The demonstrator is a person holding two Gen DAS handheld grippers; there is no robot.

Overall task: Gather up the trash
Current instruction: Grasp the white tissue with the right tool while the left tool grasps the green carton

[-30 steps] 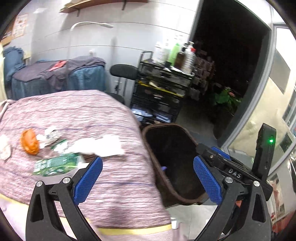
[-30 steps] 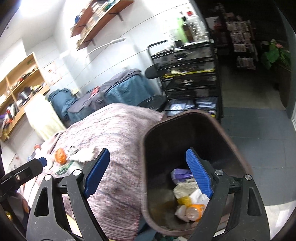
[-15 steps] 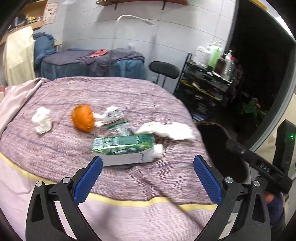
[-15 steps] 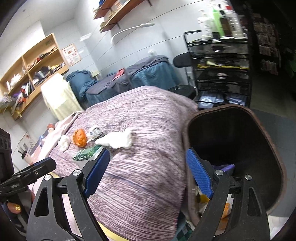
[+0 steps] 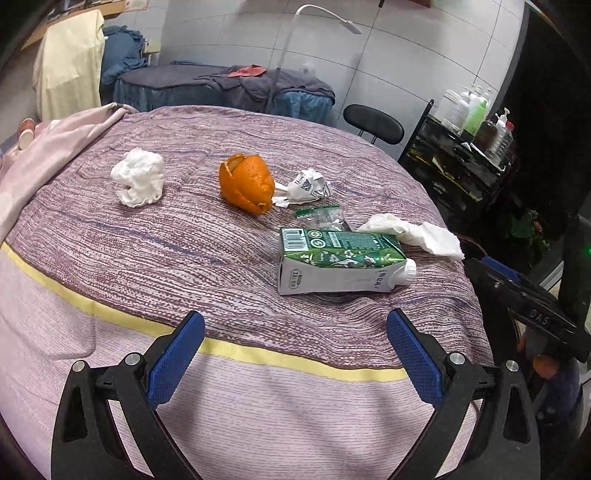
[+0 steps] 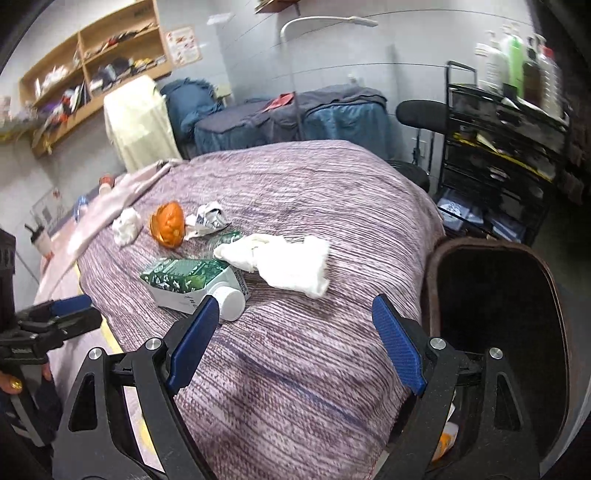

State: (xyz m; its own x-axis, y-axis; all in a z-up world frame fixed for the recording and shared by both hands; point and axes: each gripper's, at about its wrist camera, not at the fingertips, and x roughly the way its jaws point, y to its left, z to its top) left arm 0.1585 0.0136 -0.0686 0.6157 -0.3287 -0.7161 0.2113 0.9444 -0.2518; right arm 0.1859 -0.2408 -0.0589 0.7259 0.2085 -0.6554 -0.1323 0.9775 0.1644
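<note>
Trash lies on a purple striped bedcover (image 5: 207, 236): a green and white drink carton (image 5: 340, 262) on its side, an orange peel (image 5: 246, 183), a white tissue wad (image 5: 139, 177), a crumpled printed paper (image 5: 306, 186), a clear wrapper (image 5: 321, 218) and a flat white tissue (image 5: 417, 234). My left gripper (image 5: 291, 358) hangs open and empty over the bed's near edge, short of the carton. My right gripper (image 6: 291, 343) is open and empty too, with the carton's cap (image 6: 231, 302) just beyond its left finger. A dark brown trash bin (image 6: 495, 291) stands to the right of the bed.
A black wire cart (image 6: 506, 155) with bottles stands behind the bin, with a black stool (image 5: 373, 123) beside it. Covered couches (image 5: 229, 88) and a white floor lamp (image 5: 325, 22) line the back wall. Wooden shelves (image 6: 92, 62) hang at the left. A pink cloth (image 5: 48, 155) lies on the bed's left.
Both grippers have swung left, away from the trash bin and toward the litter on the bed. The bin has slid out of the left wrist view. Both stayed open.
</note>
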